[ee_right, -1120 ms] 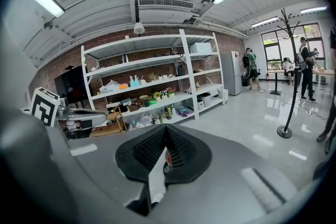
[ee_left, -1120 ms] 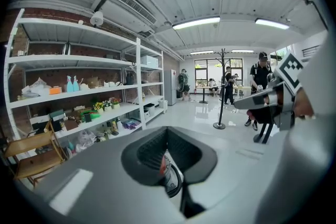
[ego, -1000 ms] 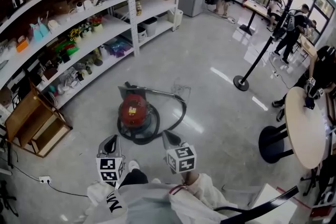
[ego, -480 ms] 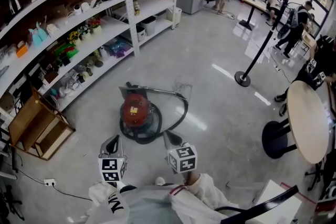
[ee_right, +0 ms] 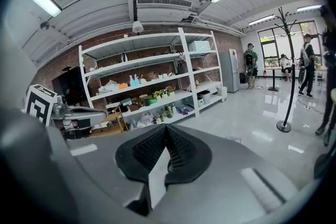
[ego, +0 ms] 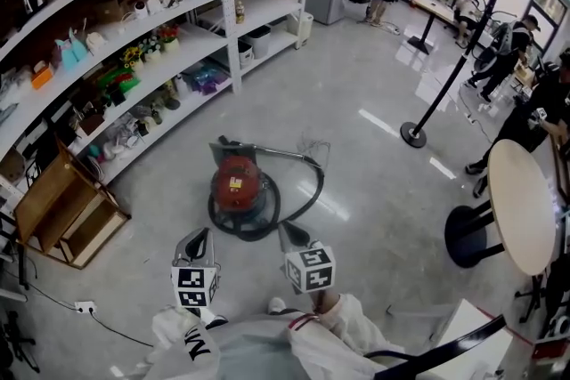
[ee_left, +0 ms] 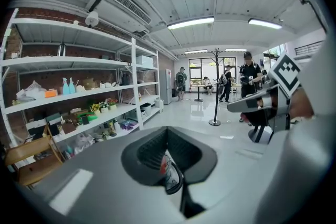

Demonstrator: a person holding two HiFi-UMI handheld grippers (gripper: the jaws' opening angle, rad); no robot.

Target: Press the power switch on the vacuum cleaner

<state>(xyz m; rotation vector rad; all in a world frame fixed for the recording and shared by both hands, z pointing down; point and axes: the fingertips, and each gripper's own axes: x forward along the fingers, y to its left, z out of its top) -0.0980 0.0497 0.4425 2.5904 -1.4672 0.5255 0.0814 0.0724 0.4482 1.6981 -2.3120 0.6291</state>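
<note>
In the head view, the red canister vacuum cleaner (ego: 238, 185) stands on the grey floor, with its black hose (ego: 307, 191) curling round its right side. Both grippers hang in front of the person, short of the vacuum and above it. My left gripper (ego: 198, 237) is shut and empty, its tips pointing at the vacuum's near left. My right gripper (ego: 288, 230) is shut and empty too, by the vacuum's near right. In the left gripper view, a sliver of the vacuum (ee_left: 167, 169) shows through the slit under the closed jaws. No switch can be made out.
White shelving (ego: 169, 49) full of small goods runs along the left. A wooden crate (ego: 62, 209) sits at its near end, with a power strip (ego: 85, 307) on the floor nearby. A stanchion pole (ego: 412, 136) and a round table (ego: 521, 209) stand right. People are at the far back.
The head view has shifted, so the vacuum sits slightly further right and lower in the picture. Both grippers keep the same shut pose in front of the person.
</note>
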